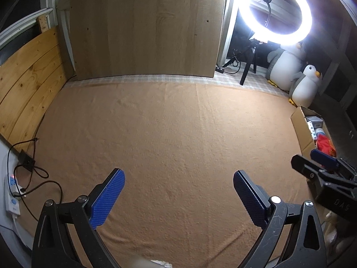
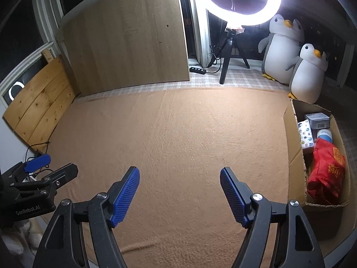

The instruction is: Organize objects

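Note:
A cardboard box lies at the right edge of the tan blanket. Inside it are a red cloth bag, a white patterned pack, a grey tin and a white-and-blue bottle. My right gripper hovers over bare blanket, open, nothing between its blue pads. My left gripper is wide open over the blanket, empty too. In the left wrist view the box with the red bag shows at the far right, behind the right gripper. The left gripper appears at the left of the right wrist view.
Two plush penguins stand at the back right beside a lit ring light on a tripod. A wooden board leans at the back, pine planks on the left. A power strip and cables lie at the blanket's left edge.

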Action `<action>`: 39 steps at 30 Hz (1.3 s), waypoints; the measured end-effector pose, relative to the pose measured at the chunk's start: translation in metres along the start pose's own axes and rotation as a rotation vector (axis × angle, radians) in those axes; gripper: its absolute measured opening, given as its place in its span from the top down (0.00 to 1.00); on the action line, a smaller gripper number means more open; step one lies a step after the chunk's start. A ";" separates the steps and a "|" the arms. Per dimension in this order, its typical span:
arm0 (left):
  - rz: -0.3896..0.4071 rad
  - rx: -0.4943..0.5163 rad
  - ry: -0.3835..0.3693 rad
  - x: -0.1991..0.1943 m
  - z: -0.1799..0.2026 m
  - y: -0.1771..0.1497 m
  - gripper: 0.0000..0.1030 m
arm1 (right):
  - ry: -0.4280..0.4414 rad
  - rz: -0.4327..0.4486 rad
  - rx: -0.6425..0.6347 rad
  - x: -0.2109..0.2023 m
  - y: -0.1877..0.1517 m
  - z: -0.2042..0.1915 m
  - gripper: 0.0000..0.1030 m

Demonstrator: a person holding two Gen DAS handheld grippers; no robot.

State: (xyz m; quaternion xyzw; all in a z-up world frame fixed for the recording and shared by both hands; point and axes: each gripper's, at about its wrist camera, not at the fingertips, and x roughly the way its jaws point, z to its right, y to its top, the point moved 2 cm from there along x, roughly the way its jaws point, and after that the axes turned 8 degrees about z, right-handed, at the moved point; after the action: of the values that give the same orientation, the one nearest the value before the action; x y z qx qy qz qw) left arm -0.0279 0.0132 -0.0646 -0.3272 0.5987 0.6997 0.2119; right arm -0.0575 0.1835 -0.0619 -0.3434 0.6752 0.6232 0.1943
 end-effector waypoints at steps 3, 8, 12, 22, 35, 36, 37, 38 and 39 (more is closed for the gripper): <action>-0.002 0.006 -0.006 0.000 0.003 0.001 0.03 | -0.001 0.000 -0.004 0.000 0.000 -0.001 0.31; 0.000 0.016 -0.014 0.001 0.010 0.005 0.03 | -0.009 0.007 -0.006 -0.002 0.000 -0.001 0.31; -0.001 0.017 -0.018 0.002 0.012 0.006 0.03 | -0.013 0.007 -0.003 -0.003 0.000 0.001 0.31; -0.005 0.021 -0.022 0.003 0.014 0.006 0.03 | -0.012 0.005 -0.002 -0.002 0.000 0.002 0.31; -0.009 0.018 -0.024 0.005 0.012 0.005 0.03 | -0.017 0.003 -0.002 -0.002 0.001 0.004 0.31; -0.009 0.017 -0.025 0.006 0.011 0.005 0.03 | -0.017 0.002 -0.001 -0.001 0.001 0.004 0.31; -0.010 0.016 -0.024 0.006 0.012 0.005 0.03 | -0.017 0.002 -0.002 -0.001 0.001 0.004 0.31; -0.010 0.016 -0.025 0.006 0.012 0.005 0.03 | -0.018 0.001 -0.003 -0.001 0.000 0.004 0.31; -0.011 0.015 -0.025 0.007 0.011 0.005 0.03 | -0.018 0.000 -0.004 -0.001 0.000 0.004 0.31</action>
State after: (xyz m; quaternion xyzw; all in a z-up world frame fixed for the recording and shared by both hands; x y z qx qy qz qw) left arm -0.0387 0.0224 -0.0654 -0.3200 0.5994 0.6981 0.2257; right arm -0.0573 0.1871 -0.0624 -0.3380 0.6722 0.6277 0.1997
